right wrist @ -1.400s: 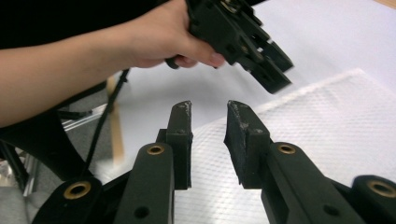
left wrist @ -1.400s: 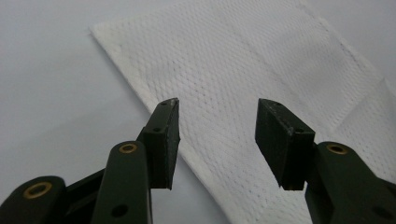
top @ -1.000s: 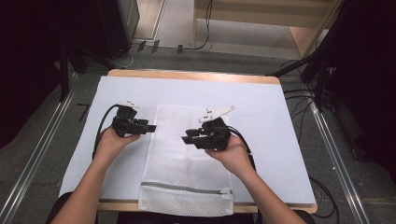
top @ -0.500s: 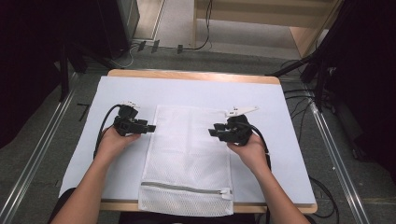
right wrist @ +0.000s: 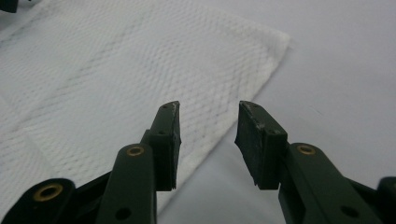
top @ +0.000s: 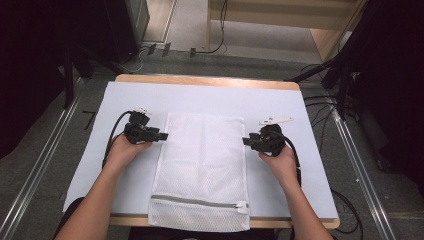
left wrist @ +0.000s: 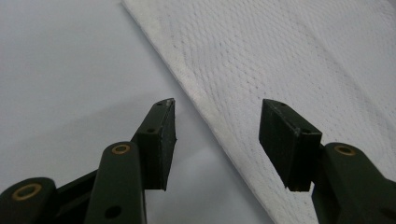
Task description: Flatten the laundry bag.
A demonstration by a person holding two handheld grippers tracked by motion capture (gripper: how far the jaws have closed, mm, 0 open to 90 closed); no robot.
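On the bench (top: 310,150), a white mesh laundry bag (top: 202,170) lies flat, zipper nearest. Left gripper (top: 161,135) released at its left edge; right gripper (top: 246,141), jaws just opening, empty at its right edge. Next, probably: grasp both edges.

White mesh laundry bag (top: 202,170), flat on the table; zipper end nearest the person

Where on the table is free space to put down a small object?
The white cover is bare in the wide strip behind the mesh bag, and near both side edges outside the hands. It is crowded at the bag's long edges, where the left gripper and right gripper sit, jaws open.
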